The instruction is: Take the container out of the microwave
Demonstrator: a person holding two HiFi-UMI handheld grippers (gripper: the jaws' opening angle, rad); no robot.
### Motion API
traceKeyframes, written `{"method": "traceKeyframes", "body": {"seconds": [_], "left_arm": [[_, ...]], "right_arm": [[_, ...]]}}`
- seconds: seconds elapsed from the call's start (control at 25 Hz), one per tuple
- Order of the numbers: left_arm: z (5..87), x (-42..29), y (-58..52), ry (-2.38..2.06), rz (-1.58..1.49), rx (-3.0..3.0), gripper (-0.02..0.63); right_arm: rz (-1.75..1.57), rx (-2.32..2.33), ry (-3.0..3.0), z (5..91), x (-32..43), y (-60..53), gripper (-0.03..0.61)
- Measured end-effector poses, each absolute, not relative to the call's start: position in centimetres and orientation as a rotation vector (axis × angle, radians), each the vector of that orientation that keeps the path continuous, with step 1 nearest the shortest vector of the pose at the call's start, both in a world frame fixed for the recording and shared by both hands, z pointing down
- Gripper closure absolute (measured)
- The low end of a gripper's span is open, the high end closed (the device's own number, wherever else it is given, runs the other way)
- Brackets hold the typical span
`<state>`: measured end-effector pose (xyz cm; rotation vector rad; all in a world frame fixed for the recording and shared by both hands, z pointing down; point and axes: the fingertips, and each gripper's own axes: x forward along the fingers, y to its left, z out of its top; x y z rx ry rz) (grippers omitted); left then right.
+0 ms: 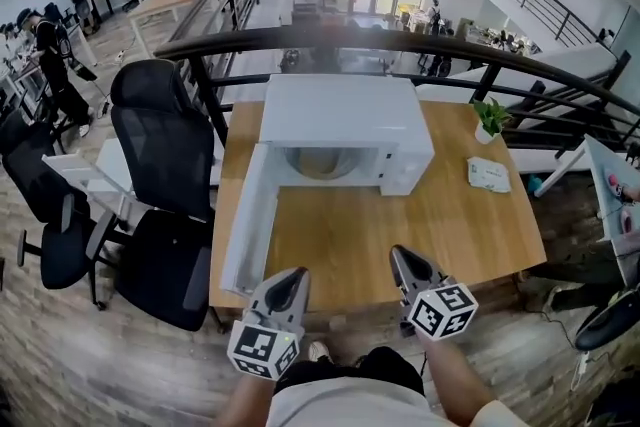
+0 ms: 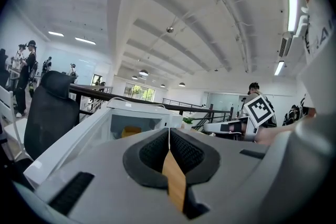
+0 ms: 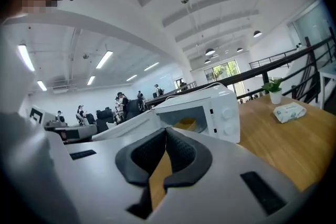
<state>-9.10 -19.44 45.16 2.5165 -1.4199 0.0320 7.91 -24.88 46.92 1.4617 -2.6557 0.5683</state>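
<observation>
A white microwave stands at the back of the wooden table, its door swung wide open toward me on the left. Inside sits a yellowish container, which shows in the left gripper view as a container and in the right gripper view as a container. My left gripper and right gripper hover side by side over the table's near edge, well short of the microwave. Both point at the cavity. Each is shut with nothing between its jaws, the left gripper and the right gripper alike.
On the table's right side are a small potted plant and a packet of tissues. Black office chairs stand left of the table. A dark railing runs behind the microwave. People are at desks far off on the left.
</observation>
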Motion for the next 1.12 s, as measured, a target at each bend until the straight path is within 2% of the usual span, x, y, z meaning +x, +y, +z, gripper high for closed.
{"method": "traceKeyframes", "body": {"seconds": [0.44, 0.6, 0.76, 0.8, 0.88, 1.12], "left_arm": [[46.5, -9.8, -24.3, -1.505, 0.04, 2.409, 0.578], [46.4, -8.8, -26.9, -1.542, 0.047, 2.384, 0.578], [46.9, -8.5, -29.2, -1.584, 0.061, 2.336, 0.578], [47.1, -8.5, -29.6, -1.592, 0.067, 2.323, 0.578], [47.7, -8.2, -30.3, -1.603, 0.09, 2.305, 0.578], [50.2, -8.7, -31.8, -1.646, 0.132, 2.222, 0.578]], "right_arm": [[0.507, 1.294, -2.698, 48.4, 5.0, -33.3, 0.557], [0.698, 1.26, -2.703, 50.2, 4.9, -37.4, 0.557], [1.034, 1.286, -2.639, 54.0, 4.2, -41.5, 0.555], [1.135, 1.276, -2.618, 55.1, 3.8, -42.2, 0.545], [1.295, 1.251, -2.585, 57.3, 2.9, -43.5, 0.469], [1.836, 1.272, -2.537, 61.3, 0.8, -48.0, 0.389]]}}
